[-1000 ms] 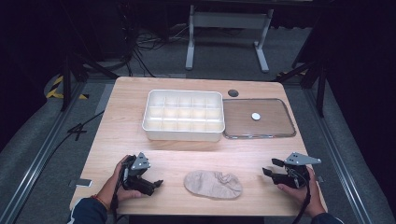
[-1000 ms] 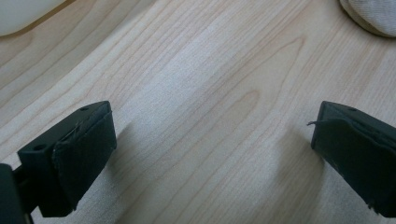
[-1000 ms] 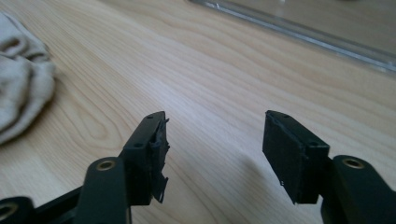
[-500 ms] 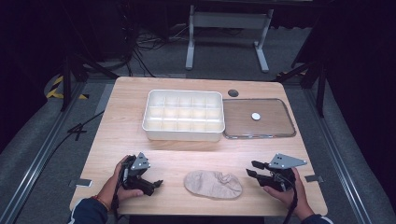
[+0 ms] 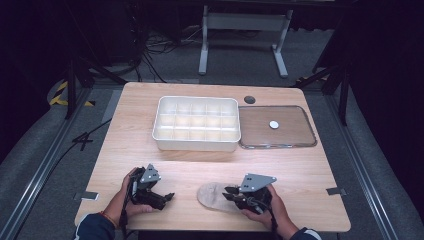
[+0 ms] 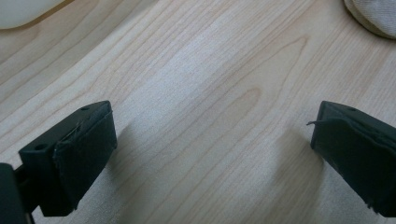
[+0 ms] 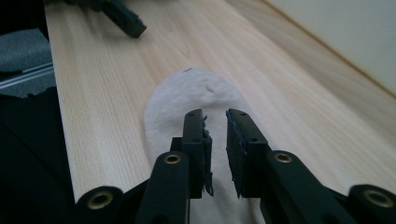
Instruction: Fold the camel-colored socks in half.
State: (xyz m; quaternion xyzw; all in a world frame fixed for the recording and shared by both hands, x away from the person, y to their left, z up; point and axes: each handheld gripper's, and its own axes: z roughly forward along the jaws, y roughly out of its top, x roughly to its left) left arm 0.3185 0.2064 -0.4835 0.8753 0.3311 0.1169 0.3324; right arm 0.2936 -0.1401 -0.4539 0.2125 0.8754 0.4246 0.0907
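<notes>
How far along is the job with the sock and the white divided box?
Nothing is packed: the white divided box sits empty. In hand: the right gripper, just closing with a narrow gap, hovers over the beige sock. Left gripper waits open. Grasping and placing remain.

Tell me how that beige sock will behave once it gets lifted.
The sock lies flat and limp, so it will probably droop from the right tool. Its thin knit looks light. The fuzzy surface should grip the pads rather than slip.

Left gripper (image 6: 210, 154) with black jaws stood wide apart over bare wooden table (image 6: 201, 93), beige cloth edge (image 6: 373, 16), perhaps a sock, at top right corner
</notes>
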